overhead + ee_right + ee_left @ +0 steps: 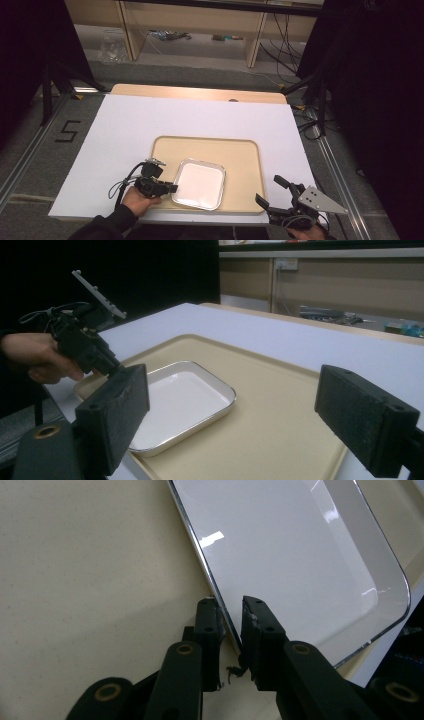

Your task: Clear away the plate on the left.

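Your left gripper (170, 188) has its jaws pinched on the near-left rim of the white enamel dish (199, 184), which lies inside the beige tray (242, 165) on the counter (125, 130). Your right gripper (272, 192) waits with jaws wide apart, free to steady the tray.

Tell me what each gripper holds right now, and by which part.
The left gripper pinches the white dish by its metal rim, one jaw either side. The right gripper is open and holds nothing.
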`<state>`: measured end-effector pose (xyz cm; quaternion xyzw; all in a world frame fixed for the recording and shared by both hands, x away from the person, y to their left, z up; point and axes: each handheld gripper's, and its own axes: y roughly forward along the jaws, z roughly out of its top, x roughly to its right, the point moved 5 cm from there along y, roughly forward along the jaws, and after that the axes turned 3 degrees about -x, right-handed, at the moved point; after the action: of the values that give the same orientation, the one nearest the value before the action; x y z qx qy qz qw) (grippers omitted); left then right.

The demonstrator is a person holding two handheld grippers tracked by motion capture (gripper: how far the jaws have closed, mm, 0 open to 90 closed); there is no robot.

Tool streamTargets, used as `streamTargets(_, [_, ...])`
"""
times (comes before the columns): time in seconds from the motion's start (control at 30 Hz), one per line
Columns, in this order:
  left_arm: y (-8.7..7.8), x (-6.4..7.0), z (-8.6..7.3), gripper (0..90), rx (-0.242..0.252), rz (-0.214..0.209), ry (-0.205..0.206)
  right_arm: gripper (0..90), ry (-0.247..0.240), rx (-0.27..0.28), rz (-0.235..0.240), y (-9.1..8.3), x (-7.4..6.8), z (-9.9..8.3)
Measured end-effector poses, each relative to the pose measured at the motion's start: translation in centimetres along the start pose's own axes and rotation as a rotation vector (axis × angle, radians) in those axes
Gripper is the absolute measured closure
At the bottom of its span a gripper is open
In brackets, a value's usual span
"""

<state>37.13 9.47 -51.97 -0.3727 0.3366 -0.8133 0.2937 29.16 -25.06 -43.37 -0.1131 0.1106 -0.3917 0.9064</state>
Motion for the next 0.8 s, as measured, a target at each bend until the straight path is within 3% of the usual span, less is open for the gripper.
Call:
streamTargets(0.03, [-0.1,0.1,-0.1,76.7,0.0,-0.001,-0.002,15.1,0.042,-0.003,0.013,0.0,-0.3,-0.1])
streamTargets(0.07, [-0.2,0.0,-0.3,76.3,-0.004,-0.001,0.004,15.1,-0.027,0.018,0.005,0.2,0.2,0.1])
streamTargets(0.13, [-0.3,0.0,-0.4,75.8,-0.007,-0.001,0.002,15.1,-0.046,0.029,0.009,0.2,0.3,0.2])
streamTargets(0.23, [-0.5,0.0,-0.8,75.4,-0.012,-0.022,-0.016,15.1,-0.045,0.029,0.009,0.2,0.3,0.2])
streamTargets(0.27, [-0.6,0.1,-0.9,75.0,-0.011,-0.021,-0.018,15.1,-0.008,-0.012,0.0,-0.1,0.1,0.0])
streamTargets(0.43, [-0.7,0.6,-1.3,72.3,-0.019,-0.031,-0.001,15.1,-0.011,0.014,-0.008,0.1,0.1,0.1])
streamTargets(0.47, [-0.7,0.7,-1.4,72.2,-0.017,-0.032,-0.011,15.1,-0.011,-0.01,0.0,-0.1,0.1,0.0])
streamTargets(0.63, [-0.6,0.7,-1.4,71.6,-0.026,-0.048,-0.007,15.1,-0.012,-0.009,-0.003,-0.1,0.1,0.0])
streamTargets(0.7, [-0.5,0.8,-1.4,71.6,-0.021,-0.053,-0.016,15.1,0.001,0.015,0.021,0.2,-0.1,0.1])
streamTargets(0.73, [-0.5,0.8,-1.4,71.5,-0.027,-0.057,-0.015,15.1,-0.015,0.016,-0.004,0.1,0.1,0.1])
streamTargets(0.8, [-0.4,1.0,-1.3,71.4,-0.03,-0.06,-0.018,15.1,-0.011,0.014,-0.007,0.1,0.1,0.1])
